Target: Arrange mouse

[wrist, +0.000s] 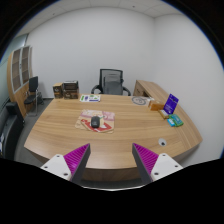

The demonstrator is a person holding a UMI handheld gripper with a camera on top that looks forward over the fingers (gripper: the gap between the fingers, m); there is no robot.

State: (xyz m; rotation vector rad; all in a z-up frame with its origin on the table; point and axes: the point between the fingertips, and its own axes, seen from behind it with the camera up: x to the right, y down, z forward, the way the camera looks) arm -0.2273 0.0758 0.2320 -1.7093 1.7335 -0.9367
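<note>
A dark mouse (96,122) lies on a pinkish mouse mat (97,121) in the middle of the long wooden table (70,135), far beyond my fingers. My gripper (111,160) is held high over the table's near edge, with nothing between the fingers. The fingers (76,158) stand wide apart, their purple pads facing inward. The gripper is open and empty.
A purple box (171,102) and a teal object (175,121) sit at the table's right side. Papers (91,98) and a small object (139,100) lie at the far end. A black office chair (111,80) stands behind the table, and shelves (20,70) line the left wall.
</note>
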